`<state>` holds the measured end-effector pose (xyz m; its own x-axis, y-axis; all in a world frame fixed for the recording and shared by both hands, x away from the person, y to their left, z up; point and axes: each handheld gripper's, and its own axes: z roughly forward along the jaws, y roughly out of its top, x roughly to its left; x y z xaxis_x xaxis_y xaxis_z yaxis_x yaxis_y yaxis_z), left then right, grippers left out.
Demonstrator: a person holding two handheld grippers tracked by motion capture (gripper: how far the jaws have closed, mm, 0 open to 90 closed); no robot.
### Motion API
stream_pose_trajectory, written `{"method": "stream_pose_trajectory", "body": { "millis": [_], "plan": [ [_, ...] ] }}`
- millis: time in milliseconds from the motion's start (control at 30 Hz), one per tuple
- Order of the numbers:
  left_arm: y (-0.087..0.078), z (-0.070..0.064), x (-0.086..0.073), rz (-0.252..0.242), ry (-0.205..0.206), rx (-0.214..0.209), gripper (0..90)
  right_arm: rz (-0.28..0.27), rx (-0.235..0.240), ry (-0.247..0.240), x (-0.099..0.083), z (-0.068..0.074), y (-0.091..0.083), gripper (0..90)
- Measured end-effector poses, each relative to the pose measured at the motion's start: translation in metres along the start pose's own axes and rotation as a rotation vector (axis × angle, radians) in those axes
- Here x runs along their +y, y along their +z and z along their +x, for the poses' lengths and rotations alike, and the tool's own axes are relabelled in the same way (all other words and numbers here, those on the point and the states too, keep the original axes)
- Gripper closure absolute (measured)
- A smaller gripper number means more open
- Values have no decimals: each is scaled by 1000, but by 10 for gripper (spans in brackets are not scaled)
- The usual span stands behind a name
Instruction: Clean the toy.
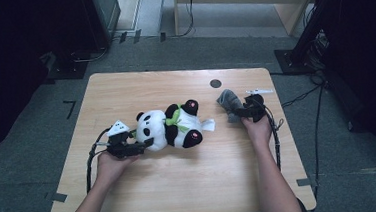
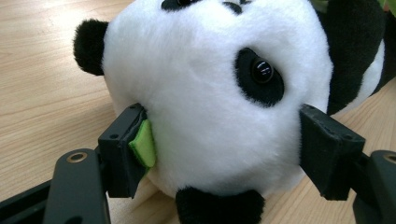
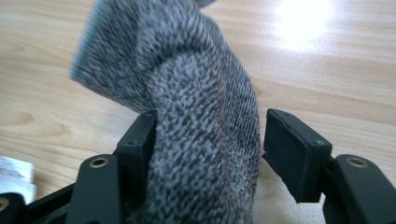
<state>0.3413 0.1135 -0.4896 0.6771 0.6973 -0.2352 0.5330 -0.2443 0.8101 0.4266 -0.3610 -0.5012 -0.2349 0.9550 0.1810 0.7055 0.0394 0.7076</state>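
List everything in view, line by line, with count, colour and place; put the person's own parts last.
plush panda toy: one, black and white with a green scarf, lying at the table's middle, head between the left gripper's jaws.
white tag: one, on the panda's right side.
grey knitted cloth: one, speckled grey, right part of the table, standing up between the right gripper's jaws.
dark round hole: one, near the table's far edge.
light wooden table: one, on grey floor.
left gripper: one, black, jaws either side of the panda's head, one green pad showing.
right gripper: one, black, jaws around the cloth, a gap at one jaw.
forearms: two, coming in from the bottom.
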Motion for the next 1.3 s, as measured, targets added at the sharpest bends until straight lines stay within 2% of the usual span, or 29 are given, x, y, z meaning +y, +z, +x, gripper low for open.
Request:
{"method": "stream_pose_trajectory", "body": {
  "millis": [167,367,567,800,967,1300],
  "plan": [
    [0,1,0,-2,11,-3,263,-48,27,-5,5,6,-11,364],
    [1,1,0,-3,8,-4,265,-69,32,-63,10,18,-24,366],
    [1,2,1,1,10,-7,265,-83,66,-101,10,29,-41,378],
    [0,1,1,4,15,-5,265,-122,110,-135,4,42,-61,387],
    [0,1,1,4,15,-5,265,-133,142,-142,0,49,-68,395],
    [0,1,2,7,12,-4,264,-125,213,-220,-13,77,-74,410]
  ]
}}
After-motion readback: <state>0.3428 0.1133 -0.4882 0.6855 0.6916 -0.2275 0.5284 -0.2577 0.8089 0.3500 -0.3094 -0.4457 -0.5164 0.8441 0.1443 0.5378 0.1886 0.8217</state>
